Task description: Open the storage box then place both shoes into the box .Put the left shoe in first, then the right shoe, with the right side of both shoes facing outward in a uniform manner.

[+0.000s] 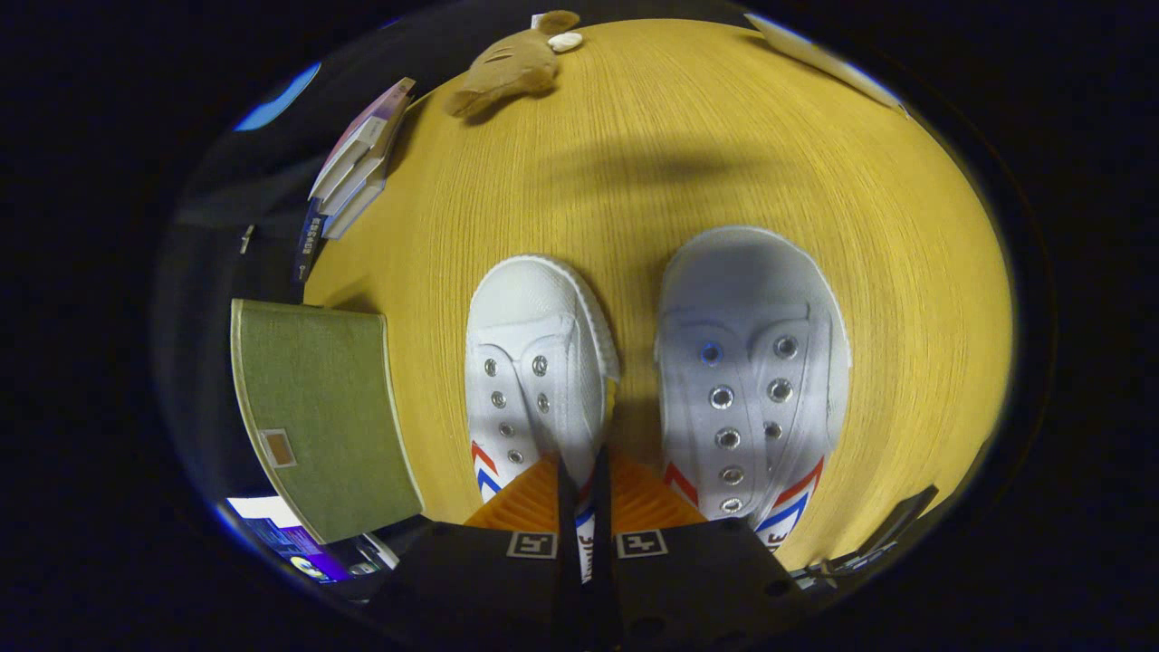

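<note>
Between my claw's (584,493) two fingers sits the inner side wall of the left-hand white shoe (534,362); the fingers are drawn almost together with only a thin gap, and both seem to press on that canvas edge near the heel opening; the shoe points away from me on the wooden surface (724,154), its toe cap beyond the fingertips; beside it, apart by a strip of bare wood, lies the second white shoe (751,362), also toe-away, with metal eyelets and red and blue stripes near its heel; left of the first shoe stands the green fabric storage box (312,407), its lid closed; farther off along the same side lies a stack of books (358,167); beyond the shoes, at the far edge, rests a brown plush toy (512,68).
</note>
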`<state>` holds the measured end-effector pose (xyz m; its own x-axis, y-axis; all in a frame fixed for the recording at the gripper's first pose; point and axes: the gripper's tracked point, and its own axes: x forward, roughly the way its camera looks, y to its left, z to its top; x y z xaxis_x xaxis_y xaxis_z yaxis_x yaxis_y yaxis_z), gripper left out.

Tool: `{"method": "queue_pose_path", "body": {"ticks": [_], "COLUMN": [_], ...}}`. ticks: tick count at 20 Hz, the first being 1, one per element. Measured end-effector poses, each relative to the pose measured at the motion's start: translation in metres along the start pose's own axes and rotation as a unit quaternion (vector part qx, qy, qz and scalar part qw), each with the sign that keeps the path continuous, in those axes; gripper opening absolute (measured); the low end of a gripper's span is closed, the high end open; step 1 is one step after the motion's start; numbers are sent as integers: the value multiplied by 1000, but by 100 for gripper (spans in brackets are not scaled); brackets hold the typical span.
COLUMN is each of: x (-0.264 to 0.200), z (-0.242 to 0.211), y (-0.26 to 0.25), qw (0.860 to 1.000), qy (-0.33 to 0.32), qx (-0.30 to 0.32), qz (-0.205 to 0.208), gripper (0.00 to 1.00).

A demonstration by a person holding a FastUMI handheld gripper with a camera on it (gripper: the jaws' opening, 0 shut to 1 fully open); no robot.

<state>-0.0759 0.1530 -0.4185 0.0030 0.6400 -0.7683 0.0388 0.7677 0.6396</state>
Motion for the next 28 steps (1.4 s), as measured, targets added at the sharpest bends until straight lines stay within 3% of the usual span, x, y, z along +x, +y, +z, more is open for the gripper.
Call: {"method": "queue_pose_path", "body": {"ticks": [8, 17, 22, 28], "x": [-67, -128, -116, -58], "z": [11, 8, -15, -52], "y": [52, 203, 285, 340], "qw": [997, 991, 989, 994], "qy": [-59, -88, -68, -13], "qx": [29, -26, -31, -22], "qz": [35, 95, 125, 103], "gripper": [9, 9, 8, 8]}}
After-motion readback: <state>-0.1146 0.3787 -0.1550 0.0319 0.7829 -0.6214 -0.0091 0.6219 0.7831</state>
